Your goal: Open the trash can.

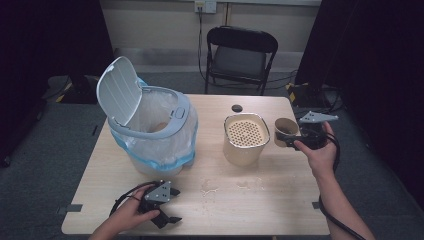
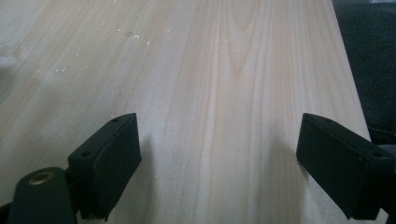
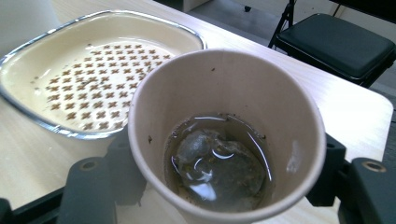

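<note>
A brown paper cup [image 1: 284,127] is lifted just right of a cream container with a perforated strainer insert [image 1: 244,134]. My right gripper [image 1: 289,137] is shut on the cup's sides. In the right gripper view the cup [image 3: 261,98] holds a little dark liquid and a soaked tea bag [image 3: 212,161], with the jaws of the right gripper [image 3: 224,186] pressed against both sides and the strainer container [image 3: 93,70] behind it. My left gripper [image 1: 175,206] rests near the table's front left edge. In the left gripper view the left gripper [image 2: 219,163] is open over bare wood.
A pale blue bin [image 1: 150,127] with its white lid [image 1: 119,90] flipped up and a plastic liner stands at the table's left. A small dark disc [image 1: 237,108] lies behind the container. Wet specks [image 1: 210,187] mark the table's middle. A black folding chair [image 1: 241,52] stands beyond the table.
</note>
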The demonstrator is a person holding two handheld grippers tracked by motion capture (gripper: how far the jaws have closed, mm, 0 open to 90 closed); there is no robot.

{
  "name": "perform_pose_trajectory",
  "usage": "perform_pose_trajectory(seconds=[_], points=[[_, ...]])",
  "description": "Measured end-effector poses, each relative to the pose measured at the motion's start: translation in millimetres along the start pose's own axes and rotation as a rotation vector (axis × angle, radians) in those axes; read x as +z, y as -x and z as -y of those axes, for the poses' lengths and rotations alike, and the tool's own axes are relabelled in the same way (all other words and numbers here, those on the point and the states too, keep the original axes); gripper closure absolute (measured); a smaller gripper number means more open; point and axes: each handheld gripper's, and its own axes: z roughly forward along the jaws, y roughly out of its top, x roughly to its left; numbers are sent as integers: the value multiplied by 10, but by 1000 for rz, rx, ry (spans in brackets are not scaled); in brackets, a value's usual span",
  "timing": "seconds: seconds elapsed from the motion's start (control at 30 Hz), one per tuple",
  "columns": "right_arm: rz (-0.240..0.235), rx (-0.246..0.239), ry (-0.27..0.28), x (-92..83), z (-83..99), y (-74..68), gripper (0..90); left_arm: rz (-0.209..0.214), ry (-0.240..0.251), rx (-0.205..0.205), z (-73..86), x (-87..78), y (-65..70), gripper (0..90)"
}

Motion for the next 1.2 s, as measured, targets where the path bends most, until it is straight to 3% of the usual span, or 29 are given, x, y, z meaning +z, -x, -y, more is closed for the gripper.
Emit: perform_pose_trajectory(seconds=[0.83,1.2], points=[[35,-6,36,360,-268,239,311,-1,0,-1,0,0,1,130],[42,-89,95,420,-431,327,313,1,1,0,0,1,-1,130]])
